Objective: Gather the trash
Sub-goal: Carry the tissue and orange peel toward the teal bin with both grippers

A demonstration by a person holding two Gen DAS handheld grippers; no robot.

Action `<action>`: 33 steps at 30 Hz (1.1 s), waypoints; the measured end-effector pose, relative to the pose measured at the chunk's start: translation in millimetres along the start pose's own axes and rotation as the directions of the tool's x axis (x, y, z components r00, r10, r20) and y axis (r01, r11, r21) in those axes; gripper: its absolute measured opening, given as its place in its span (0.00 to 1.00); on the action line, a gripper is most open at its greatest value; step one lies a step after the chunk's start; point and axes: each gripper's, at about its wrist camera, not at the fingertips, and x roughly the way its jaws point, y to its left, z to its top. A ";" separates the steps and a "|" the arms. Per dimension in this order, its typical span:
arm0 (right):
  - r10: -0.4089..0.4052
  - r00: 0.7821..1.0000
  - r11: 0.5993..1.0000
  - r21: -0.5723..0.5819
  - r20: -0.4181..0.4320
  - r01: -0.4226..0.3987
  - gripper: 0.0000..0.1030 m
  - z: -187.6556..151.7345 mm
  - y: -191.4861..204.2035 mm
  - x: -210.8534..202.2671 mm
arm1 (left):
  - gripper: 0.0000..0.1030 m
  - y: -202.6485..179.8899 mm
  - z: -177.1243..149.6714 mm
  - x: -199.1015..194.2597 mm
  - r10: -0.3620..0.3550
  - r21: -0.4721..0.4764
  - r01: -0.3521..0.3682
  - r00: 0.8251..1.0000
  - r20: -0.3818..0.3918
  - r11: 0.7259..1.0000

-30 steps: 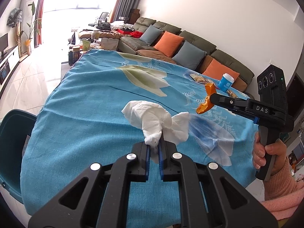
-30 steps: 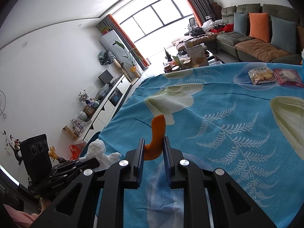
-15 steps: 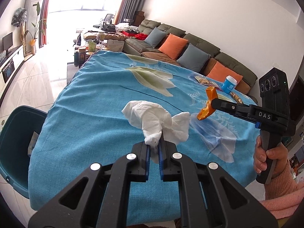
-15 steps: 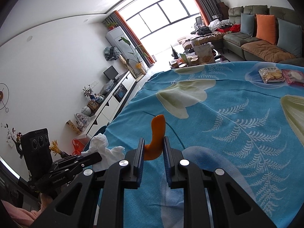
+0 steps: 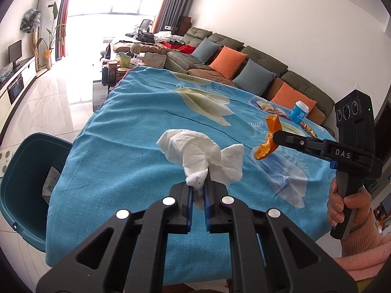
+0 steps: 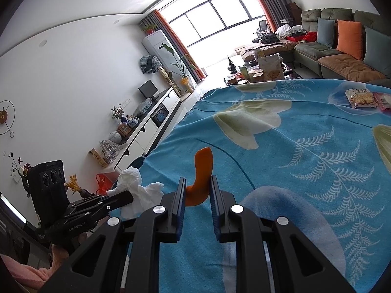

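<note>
At far left in the left wrist view, beside the table edge: a dark teal plastic bin [image 5: 22, 178], open-topped, with a scrap of paper lying inside against its wall. Over the table, a bright blue cloth printed with pale leaves and ferns [image 5: 136, 131], hanging down past the near edge.

Centre, low in the frame: the left gripper [image 5: 198, 185], black with blue pads, jaws nearly closed and pinching the twisted tail of a crumpled white paper tissue [image 5: 195, 151]. Tissue lifted clear of the cloth, fanning out above the fingertips.

Further right: the right gripper [image 5: 275, 135], jaws narrowed onto a curled piece of orange peel [image 5: 267, 138], held in the air above the cloth and well apart from the tissue. Behind it, near the far right corner of the table: a small blue tub with a white lid [image 5: 300, 111], a flat snack packet [image 5: 267, 106] and a slim brown wrapped stick [image 5: 309, 128]. At the right edge, a hand [image 5: 344, 202] in a pink knitted sleeve wrapped round the gripper handle.

In the right wrist view, the same peel [image 6: 201, 178] standing upright between the pads, clamped at its lower end; the tissue [image 6: 136, 188] at lower left.
</note>
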 end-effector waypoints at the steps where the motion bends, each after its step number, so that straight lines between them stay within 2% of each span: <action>1: 0.002 1.000 1.000 -0.001 -0.001 -0.002 0.17 -0.1 0.2 0.5 | 0.07 0.4 0.0 -0.5 0.001 -0.002 -0.001 1.000 0.001 1.000; 33: 0.056 0.998 0.997 -0.058 -0.036 -0.058 0.17 2.2 33.4 20.3 | 0.07 26.3 -4.0 -25.7 0.056 -0.049 -0.054 0.998 0.033 0.997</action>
